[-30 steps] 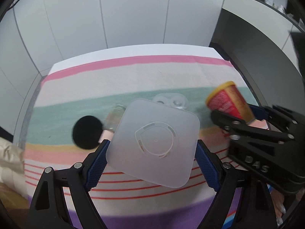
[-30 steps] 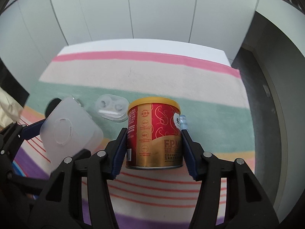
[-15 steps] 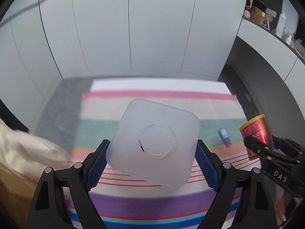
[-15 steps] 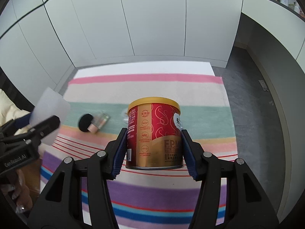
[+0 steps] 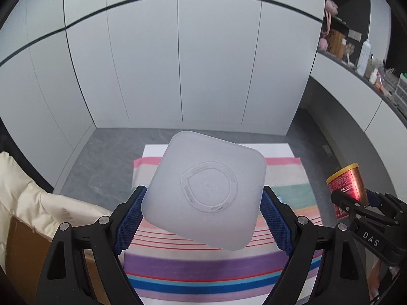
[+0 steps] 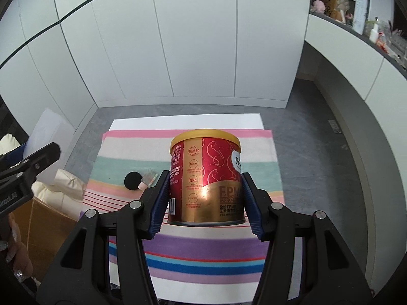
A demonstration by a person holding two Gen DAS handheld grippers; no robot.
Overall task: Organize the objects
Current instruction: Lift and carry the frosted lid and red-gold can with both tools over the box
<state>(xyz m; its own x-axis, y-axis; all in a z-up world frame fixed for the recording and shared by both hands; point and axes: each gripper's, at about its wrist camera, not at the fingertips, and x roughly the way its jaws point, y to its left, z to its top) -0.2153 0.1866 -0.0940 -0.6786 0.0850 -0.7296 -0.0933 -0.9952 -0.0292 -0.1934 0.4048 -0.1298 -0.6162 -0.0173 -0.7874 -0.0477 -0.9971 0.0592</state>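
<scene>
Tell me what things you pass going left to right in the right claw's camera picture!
Left claw holding the frosted box → cardboard box → black puff → red can → shelf bottle.

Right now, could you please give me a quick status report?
Left tongs shut on frosted square lid. Right tongs shut on red can. Both lifted above striped cloth. Nothing in the way.

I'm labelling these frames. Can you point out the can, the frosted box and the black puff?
can [image 6: 211, 178]: right wrist view, red label front.
frosted box [image 5: 206, 185]: left wrist view, embossed face.
black puff [image 6: 132, 179]: right wrist view, its round top.
</scene>
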